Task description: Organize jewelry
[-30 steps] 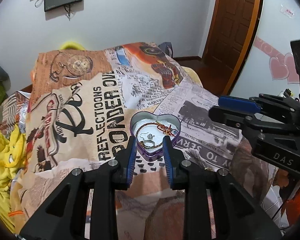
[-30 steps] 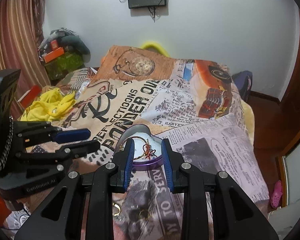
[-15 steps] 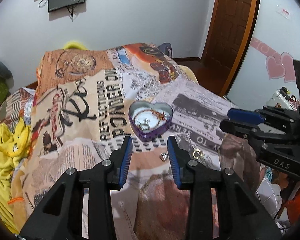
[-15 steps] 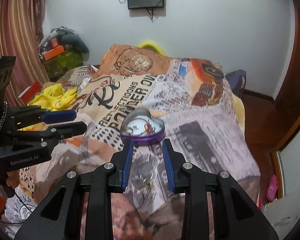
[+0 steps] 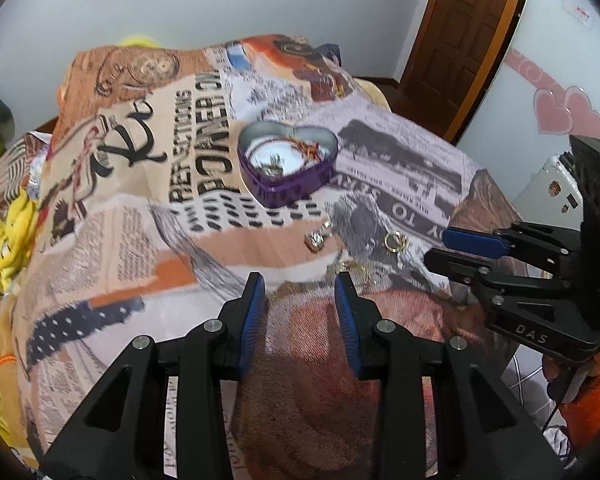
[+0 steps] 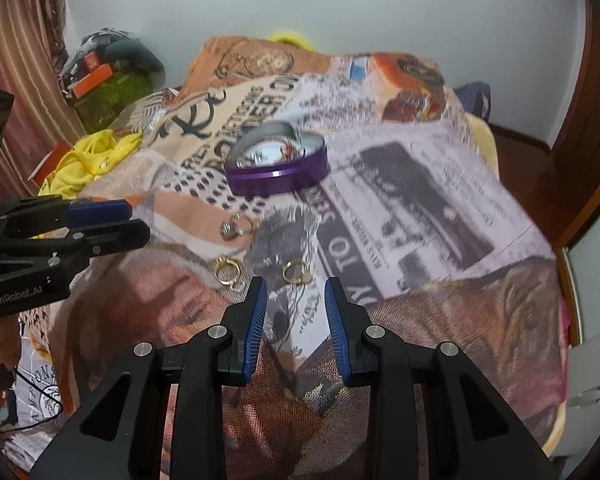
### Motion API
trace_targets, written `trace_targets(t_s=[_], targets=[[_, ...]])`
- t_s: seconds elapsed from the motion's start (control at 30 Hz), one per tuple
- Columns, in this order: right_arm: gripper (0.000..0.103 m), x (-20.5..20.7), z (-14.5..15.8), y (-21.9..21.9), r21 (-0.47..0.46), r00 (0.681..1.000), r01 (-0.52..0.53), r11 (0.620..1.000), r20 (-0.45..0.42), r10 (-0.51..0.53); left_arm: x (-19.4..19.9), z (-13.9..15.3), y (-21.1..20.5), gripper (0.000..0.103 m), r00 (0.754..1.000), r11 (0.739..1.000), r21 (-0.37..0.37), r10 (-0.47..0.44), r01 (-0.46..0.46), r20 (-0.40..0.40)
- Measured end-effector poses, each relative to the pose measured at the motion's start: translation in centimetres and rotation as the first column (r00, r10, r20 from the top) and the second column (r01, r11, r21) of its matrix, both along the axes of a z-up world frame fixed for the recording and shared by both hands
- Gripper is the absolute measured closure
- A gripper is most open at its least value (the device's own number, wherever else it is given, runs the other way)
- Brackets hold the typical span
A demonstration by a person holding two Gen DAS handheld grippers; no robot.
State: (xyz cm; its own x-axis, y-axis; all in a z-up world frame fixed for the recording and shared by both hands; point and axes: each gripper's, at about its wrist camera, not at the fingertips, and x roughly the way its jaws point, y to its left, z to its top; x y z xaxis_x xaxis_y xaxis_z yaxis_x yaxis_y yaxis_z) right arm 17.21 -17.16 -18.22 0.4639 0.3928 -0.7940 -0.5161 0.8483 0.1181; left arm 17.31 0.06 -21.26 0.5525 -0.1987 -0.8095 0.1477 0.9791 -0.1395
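A purple heart-shaped tin (image 5: 288, 190) stands open on the printed bedspread, with a bracelet and small pieces inside; the right wrist view shows the tin (image 6: 276, 182) too. Nearer than the tin lie a silver earring (image 5: 316, 238), a gold ring (image 5: 394, 240) and a thin gold piece (image 5: 352, 268). The right wrist view shows the silver earring (image 6: 230, 230) and two gold rings (image 6: 226, 270) (image 6: 296, 271). My left gripper (image 5: 299, 284) hovers open and holds nothing, just short of the thin gold piece. My right gripper (image 6: 294, 286) is open and holds nothing, its tips just short of the right gold ring.
Yellow cloth (image 6: 84, 160) is bunched at the bed's left side, beside a heap of boxes and clothes (image 6: 108, 80). A wooden door (image 5: 460, 40) stands at the far right. The bed drops off at its right edge (image 6: 556, 320). In each view the other gripper (image 5: 436, 248) (image 6: 140, 222) reaches in from the side.
Both grippers pulled back from the tin and sank toward the near bedspread. The loose rings and earring came into view. The left jaws spread a little wider.
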Motion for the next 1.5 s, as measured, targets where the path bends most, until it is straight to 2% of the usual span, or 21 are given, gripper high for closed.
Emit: trace_targets(t_s=[0.2,0.4,0.53,0.67,0.7,0.77,1.07,1.4,1.5], targets=[[0.076,0.5,-1.8,1.0,-0.037,0.999,-0.028,0.999,-0.022,0.027,0.8,-1.4,-0.6,0.068,0.999,1.0,-0.001,-0.018,0.018,-0.033],[0.076,0.8,-2.2,1.7,-0.036,0.999,-0.05,0.998,0.011,0.05,1.8,-2.0,-0.6,0.068,0.999,1.0,-0.012,-0.019,0.018,-0.042],[0.076,0.2,-2.6,2.3,-0.059,0.995,-0.065,0.996,0.065,0.069,2.2,-2.2,-0.6,0.068,0.998,0.999,-0.033,-0.028,0.027,-0.049],[0.086,0.5,-2.6,2.4,-0.034,0.995,-0.075,0.997,0.063,0.077,2.5,-2.4,-1.0,0.068,0.998,0.999,-0.033,-0.037,0.035,-0.051],[0.092,0.5,-2.6,2.4,-0.032,0.995,-0.075,0.997,0.063,0.077,2.5,-2.4,-1.1,0.068,0.998,0.999,-0.035,-0.041,0.04,-0.05],[0.095,0.6,-2.6,2.4,-0.028,0.995,-0.077,0.997,0.058,0.078,2.5,-2.4,-1.2,0.069,0.998,0.998,-0.034,-0.046,0.045,-0.046],[0.095,0.5,-2.0,2.0,-0.007,0.996,-0.073,0.997,0.056,0.073,3.3,-2.7,-2.1,0.076,0.996,0.997,-0.045,-0.067,0.065,-0.054],[0.095,0.4,-0.6,0.5,0.019,0.996,-0.048,0.999,0.083,0.046,4.2,-3.8,-2.7,0.094,0.993,0.995,-0.076,-0.078,0.072,-0.083],[0.095,0.5,-0.4,0.3,0.022,0.996,-0.041,0.999,0.086,0.039,4.2,-3.7,-2.8,0.096,0.994,0.994,-0.075,-0.084,0.078,-0.077]])
